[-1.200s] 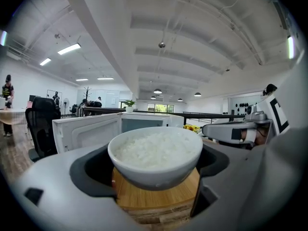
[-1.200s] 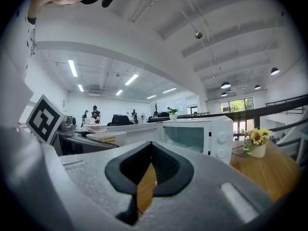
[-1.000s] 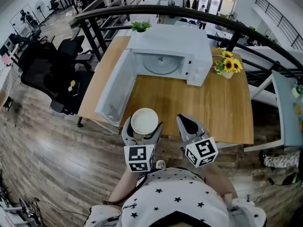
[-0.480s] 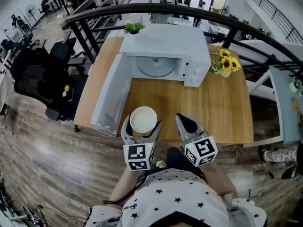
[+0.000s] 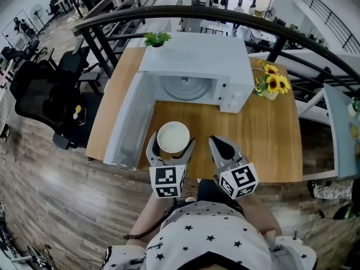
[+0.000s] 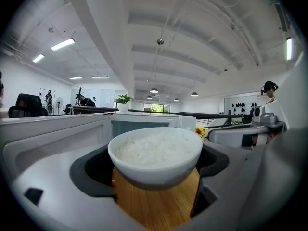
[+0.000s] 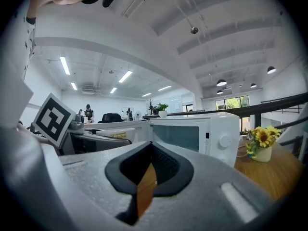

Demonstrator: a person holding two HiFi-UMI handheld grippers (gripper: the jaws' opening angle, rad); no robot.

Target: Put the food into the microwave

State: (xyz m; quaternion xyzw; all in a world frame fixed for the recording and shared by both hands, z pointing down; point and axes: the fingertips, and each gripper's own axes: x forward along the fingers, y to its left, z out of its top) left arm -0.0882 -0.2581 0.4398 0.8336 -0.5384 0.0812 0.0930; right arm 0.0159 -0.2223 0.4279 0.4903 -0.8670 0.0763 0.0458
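The microwave door [image 5: 126, 122] stands wide open along the left edge of the surface [image 5: 264, 145], leaving a clear path for the bowl of rice [image 5: 172, 136]. The left hand-held gripper [image 5: 171, 151] clamps the bowl by its sides and holds it level, likely to avoid a spill, over the surface's near edge and facing the microwave [image 5: 194, 61]. The right hand-held gripper [image 5: 224, 149] sits beside it with jaws closed on nothing. A second earlier the bowl hung farther back; it has since advanced toward the cavity.

White rice bowl [image 5: 172, 136] upright before open microwave [image 5: 194, 58]
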